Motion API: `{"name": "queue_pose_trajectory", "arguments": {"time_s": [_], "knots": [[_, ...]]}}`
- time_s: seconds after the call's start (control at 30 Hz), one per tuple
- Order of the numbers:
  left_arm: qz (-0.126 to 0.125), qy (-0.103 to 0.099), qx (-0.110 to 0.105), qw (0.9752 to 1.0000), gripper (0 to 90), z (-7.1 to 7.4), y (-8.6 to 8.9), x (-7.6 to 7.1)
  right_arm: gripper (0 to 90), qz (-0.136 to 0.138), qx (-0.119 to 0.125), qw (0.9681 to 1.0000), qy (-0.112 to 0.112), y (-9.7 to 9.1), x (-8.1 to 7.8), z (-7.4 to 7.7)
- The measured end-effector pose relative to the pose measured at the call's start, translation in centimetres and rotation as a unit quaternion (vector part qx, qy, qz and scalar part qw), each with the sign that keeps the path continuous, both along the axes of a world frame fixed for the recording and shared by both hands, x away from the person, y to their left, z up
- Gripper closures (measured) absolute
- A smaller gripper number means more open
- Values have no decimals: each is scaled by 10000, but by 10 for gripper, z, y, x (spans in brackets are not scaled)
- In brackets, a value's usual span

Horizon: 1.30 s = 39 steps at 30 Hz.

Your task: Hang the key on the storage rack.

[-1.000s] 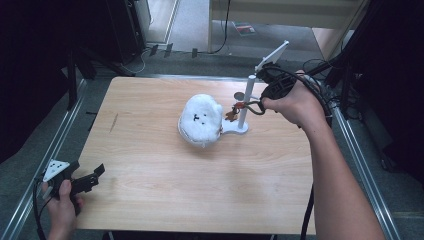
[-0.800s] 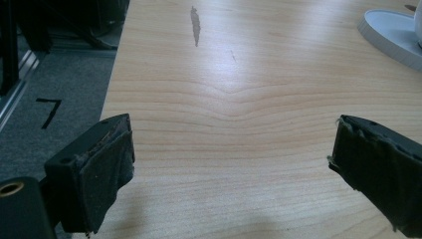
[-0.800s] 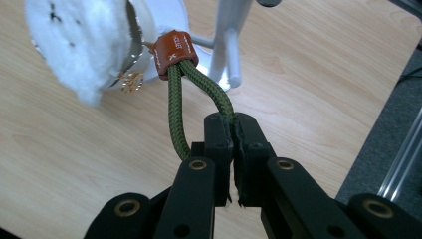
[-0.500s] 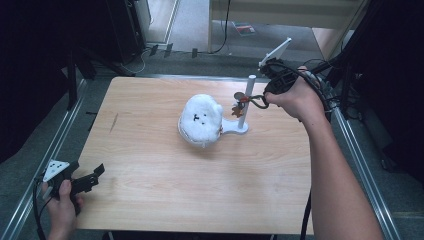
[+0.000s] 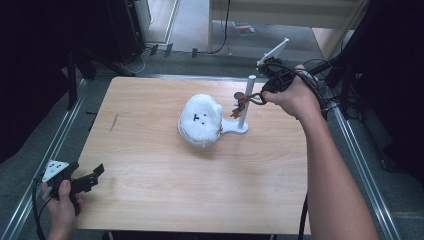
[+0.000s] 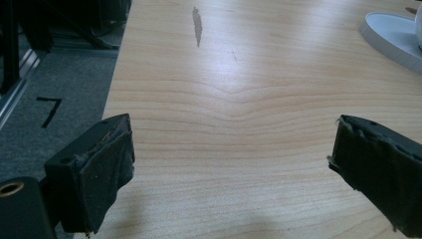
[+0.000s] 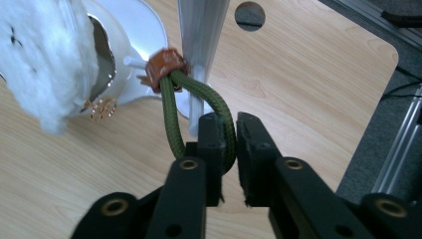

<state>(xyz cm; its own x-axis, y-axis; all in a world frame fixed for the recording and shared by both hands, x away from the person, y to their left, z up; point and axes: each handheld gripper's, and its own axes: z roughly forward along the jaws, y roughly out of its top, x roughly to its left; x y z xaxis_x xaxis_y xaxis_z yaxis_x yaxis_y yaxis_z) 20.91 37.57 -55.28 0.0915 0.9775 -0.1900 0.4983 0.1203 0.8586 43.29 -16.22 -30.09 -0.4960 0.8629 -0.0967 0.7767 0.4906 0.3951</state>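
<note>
A black mark like a "7" (image 6: 48, 109) shows on the grey floor beside the wooden counter (image 5: 150, 165). The right gripper (image 7: 230, 149), fingers just easing apart, has the olive-green cord loop (image 7: 196, 107) between them, hung at the white stand's post (image 5: 247, 102). The left gripper (image 5: 85, 181) rests at the counter's near-left edge, fingers wide apart.

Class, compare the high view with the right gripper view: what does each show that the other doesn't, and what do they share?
High view: the left tool, jaws apart, at the near-left corner of the light wooden table, and the person's right forearm. Right gripper view: the right tool up close, jaws slightly parted after just opening, with one strand of the olive-green braided cord loop between them. Both: the white fluffy plush toy beside the white post stand.
</note>
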Motion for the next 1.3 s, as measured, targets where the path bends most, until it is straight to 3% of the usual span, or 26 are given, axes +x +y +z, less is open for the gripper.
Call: {"name": "queue_pose_trajectory", "arguments": {"time_s": [0.23,0.4,0.6,0.73,0.83,1.3], "knots": [[-7,12,-5,10000,39,0,0,0,765,-46,-24,9999,-127,3,1,0],[-3,2,-13,10000,39,0,0,0,668,-120,-32,9994,-330,-1,3,-3],[-3,9,-6,10000,39,0,0,0,675,-158,254,9992,-282,-4,1,3],[2,7,-1,10000,39,0,0,0,750,-240,172,9992,-271,-5,-1,7],[4,-1,6,10000,39,0,0,0,749,-218,66,9995,-219,-4,-2,4],[-20,38,30,10000,39,0,0,1,730,-305,213,9993,-102,-7,-8,9]]}}
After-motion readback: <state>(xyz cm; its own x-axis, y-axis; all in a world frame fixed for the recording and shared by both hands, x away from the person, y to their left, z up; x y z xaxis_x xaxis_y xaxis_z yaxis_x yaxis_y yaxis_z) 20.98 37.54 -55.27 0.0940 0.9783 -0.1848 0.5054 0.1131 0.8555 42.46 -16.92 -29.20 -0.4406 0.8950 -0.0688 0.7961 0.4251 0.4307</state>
